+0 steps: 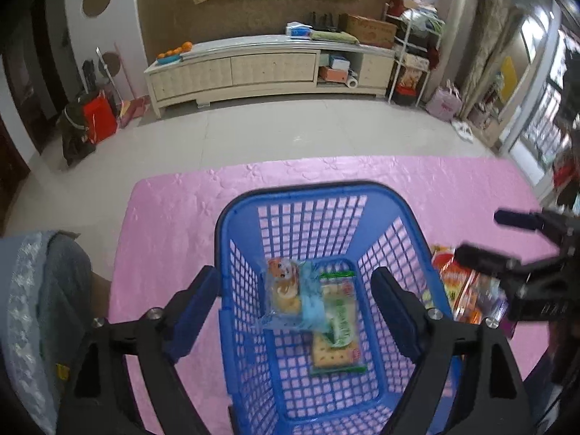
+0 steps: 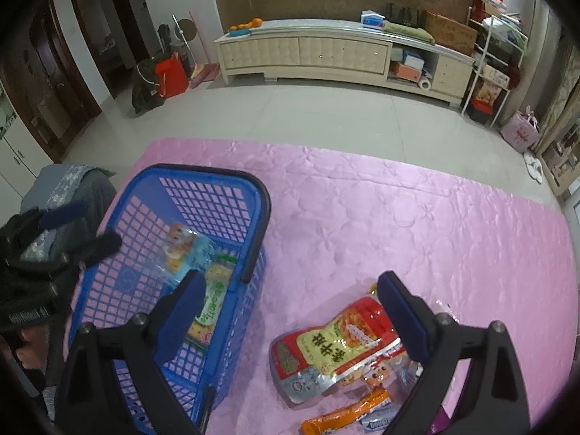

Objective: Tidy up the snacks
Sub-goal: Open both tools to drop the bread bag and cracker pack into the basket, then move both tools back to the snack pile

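Observation:
A blue lattice basket (image 1: 224, 239) stands on the pink quilted cloth (image 1: 170, 224). Inside it lie a clear bear-print pack (image 1: 284, 291) and a green cracker pack (image 1: 339, 330). My left gripper (image 1: 294, 275) hangs open over the basket with nothing between its pads. In the right wrist view the basket (image 2: 203, 177) is at the left. My right gripper (image 2: 291, 282) is open above a pile of snacks on the cloth: a red-and-yellow pouch (image 2: 333, 348), an orange stick pack (image 2: 344, 415) and a small silver pack (image 2: 377, 423). Its right finger overlaps the pouch's edge.
Each gripper shows in the other's view: the right gripper (image 1: 478, 235) beside the basket, the left gripper (image 2: 103, 226) over its left wall. A grey padded chair back (image 2: 72, 185) stands left of the table. Bare pink cloth (image 2: 435, 217) stretches behind the snacks, tiled floor beyond.

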Action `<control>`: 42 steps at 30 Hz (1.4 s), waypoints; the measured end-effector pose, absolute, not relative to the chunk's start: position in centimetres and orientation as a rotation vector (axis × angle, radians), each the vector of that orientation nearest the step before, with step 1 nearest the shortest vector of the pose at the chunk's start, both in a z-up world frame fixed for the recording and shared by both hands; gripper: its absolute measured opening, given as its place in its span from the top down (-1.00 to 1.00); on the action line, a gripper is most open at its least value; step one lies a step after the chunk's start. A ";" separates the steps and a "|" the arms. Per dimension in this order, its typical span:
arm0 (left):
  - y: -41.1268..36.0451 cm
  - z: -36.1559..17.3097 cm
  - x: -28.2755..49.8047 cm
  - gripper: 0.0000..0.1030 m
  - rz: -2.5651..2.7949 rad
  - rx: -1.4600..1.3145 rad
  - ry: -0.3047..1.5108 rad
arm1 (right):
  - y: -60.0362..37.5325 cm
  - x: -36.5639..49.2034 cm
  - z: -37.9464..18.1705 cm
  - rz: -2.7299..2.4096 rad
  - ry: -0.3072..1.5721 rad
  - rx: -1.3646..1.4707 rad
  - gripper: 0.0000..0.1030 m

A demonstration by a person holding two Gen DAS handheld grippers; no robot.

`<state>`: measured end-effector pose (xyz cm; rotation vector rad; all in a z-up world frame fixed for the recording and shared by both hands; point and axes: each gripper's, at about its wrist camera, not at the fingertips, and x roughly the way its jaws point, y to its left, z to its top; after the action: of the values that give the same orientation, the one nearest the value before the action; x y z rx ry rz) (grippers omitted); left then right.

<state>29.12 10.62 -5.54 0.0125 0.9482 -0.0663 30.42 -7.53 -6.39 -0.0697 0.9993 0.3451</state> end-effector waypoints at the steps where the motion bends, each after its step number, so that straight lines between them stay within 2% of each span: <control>1: 10.3 -5.4 28.7 -0.63 -0.066 0.028 0.947 | -7.6 30.2 -6.1 0.346 0.994 -0.068 -0.89; 24: 4.9 1.4 19.3 -0.63 -0.106 0.045 0.791 | -12.8 20.5 -0.3 0.369 0.843 -0.054 -0.89; 33: 0.8 1.3 15.9 -0.64 -0.166 0.124 0.746 | -16.6 16.1 0.1 0.350 0.799 -0.058 -0.89; 42: -4.5 -0.9 14.1 -0.64 -0.276 0.178 0.758 | -21.9 13.3 -2.4 0.267 0.812 -0.054 -0.89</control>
<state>14.13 -4.54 -0.91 0.1778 0.7576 -0.2765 13.35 -21.91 -2.38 -0.0539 0.8120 0.2667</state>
